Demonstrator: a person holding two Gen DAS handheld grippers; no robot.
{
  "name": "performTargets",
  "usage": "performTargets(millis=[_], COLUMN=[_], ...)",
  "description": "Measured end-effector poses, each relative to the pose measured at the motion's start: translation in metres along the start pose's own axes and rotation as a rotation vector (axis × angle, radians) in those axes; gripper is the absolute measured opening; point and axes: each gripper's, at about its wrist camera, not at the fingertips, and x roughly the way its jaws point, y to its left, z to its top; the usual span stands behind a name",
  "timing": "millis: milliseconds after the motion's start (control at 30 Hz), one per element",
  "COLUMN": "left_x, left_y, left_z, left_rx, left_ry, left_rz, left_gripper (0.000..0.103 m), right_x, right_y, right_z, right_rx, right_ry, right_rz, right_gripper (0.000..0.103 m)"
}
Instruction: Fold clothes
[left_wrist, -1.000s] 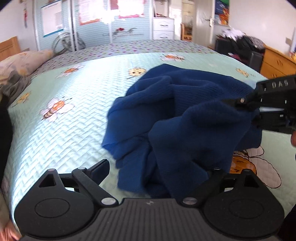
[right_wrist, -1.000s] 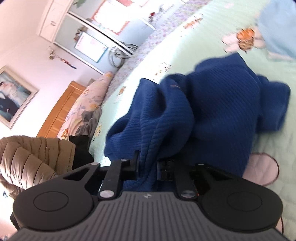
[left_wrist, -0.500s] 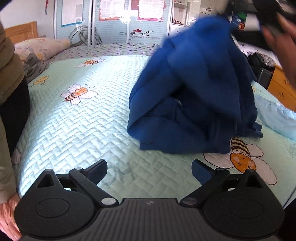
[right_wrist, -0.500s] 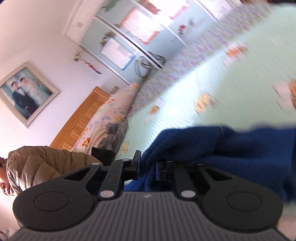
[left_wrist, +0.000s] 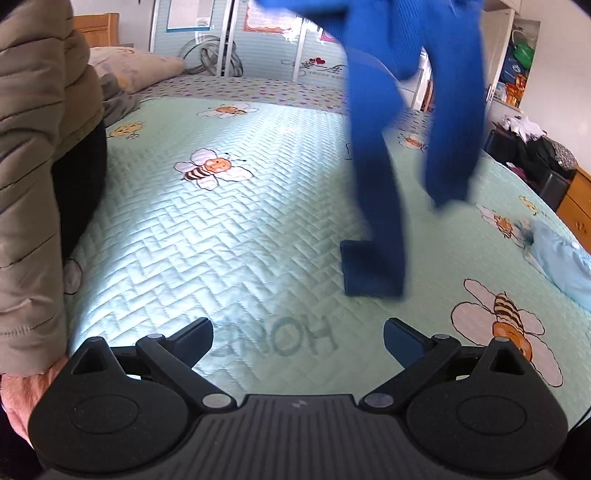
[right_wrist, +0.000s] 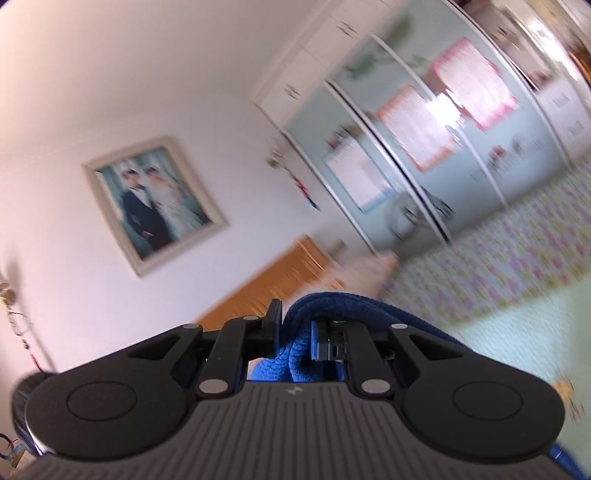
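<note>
Bedroom: pale wall with a framed photo (right_wrist: 153, 203), sliding wardrobe doors (right_wrist: 424, 147) and a wooden headboard (right_wrist: 273, 288) at the far side.
Bed (left_wrist: 229, 236): covered by a mint quilted spread printed with bees; the letters on it near the left claw read upside down.
Blue sweater (left_wrist: 388, 122): hanging in the air above the bed, blurred; two long parts dangle down, and the lower end of one touches the spread, with a dark cuff lying flat there.
Right claw (right_wrist: 295, 330): raised and tilted up toward the wall, fingers closed tight on a thick fold of the sweater, which bunches between and below them.
Left claw (left_wrist: 298, 338): low over the near edge of the bed, fingers spread wide, nothing between them; the sweater's cuff lies just ahead of it, apart from the fingers.
Person: a tan padded jacket sleeve (left_wrist: 40, 155) fills the left edge of the left wrist view.
Light blue cloth (left_wrist: 561, 258): lying on the bed at the right, apart from the sweater.
</note>
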Motion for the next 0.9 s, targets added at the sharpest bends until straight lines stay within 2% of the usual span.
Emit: performTargets(millis=[100, 433, 567, 733, 767, 833, 867, 900], left_x=[-0.001, -0.012, -0.016, -0.017, -0.018, -0.022, -0.024, -0.026], left_y=[0.007, 0.006, -0.001, -0.015, -0.018, -0.023, -0.023, -0.023], left_z=[0.001, 0.003, 0.001, -0.002, -0.003, -0.003, -0.003, -0.004], left_rx=[-0.012, -0.058, -0.063, -0.063, -0.054, -0.035, -0.029, -0.024], left_ry=[-0.010, -0.048, -0.048, -0.028, -0.027, -0.031, -0.035, -0.040], left_rz=[0.001, -0.015, -0.020, -0.028, -0.025, -0.014, -0.009, -0.004], left_gripper=[0.099, 0.100, 0.102, 0.102, 0.102, 0.102, 0.102, 0.102], right_x=[-0.010, -0.076, -0.095, -0.083, -0.074, -0.055, -0.045, -0.041], right_y=[0.009, 0.008, 0.005, -0.033, -0.043, -0.067, -0.082, -0.095], right_z=[0.016, -0.032, -0.055, -0.070, -0.072, -0.081, -0.087, -0.096], right_rx=[0.018, -0.021, -0.028, 0.041, 0.045, 0.092, 0.134, 0.167], right_ry=[-0.060, 0.043, 0.108, 0.168, 0.178, 0.214, 0.242, 0.272], right_rz=[0.056, 0.074, 0.032, -0.099, -0.124, -0.165, -0.199, -0.250], right_gripper=[0.016, 0.017, 0.018, 0.020, 0.024, 0.038, 0.055, 0.063])
